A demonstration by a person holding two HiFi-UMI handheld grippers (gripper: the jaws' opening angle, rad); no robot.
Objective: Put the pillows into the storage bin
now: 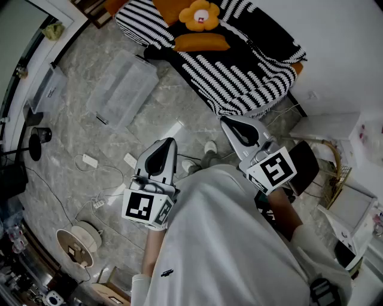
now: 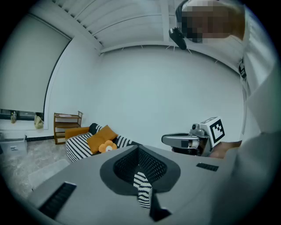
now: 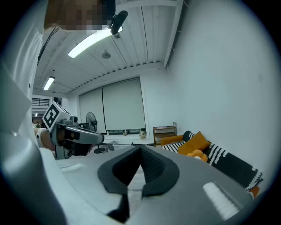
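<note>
a striped sofa [image 1: 239,77] stands on the marble floor [image 1: 78,125], a cable reel [image 1: 78,242] well apart.

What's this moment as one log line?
left gripper shut | right gripper shut | orange pillows on striped sofa | clear plastic storage bin on floor

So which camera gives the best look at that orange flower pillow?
The head view: the flower pillow lies in full sight from above, petals and centre plain, on the striped sofa. The left gripper view shows it small and far off; the right gripper view shows only a small orange lump.
</note>
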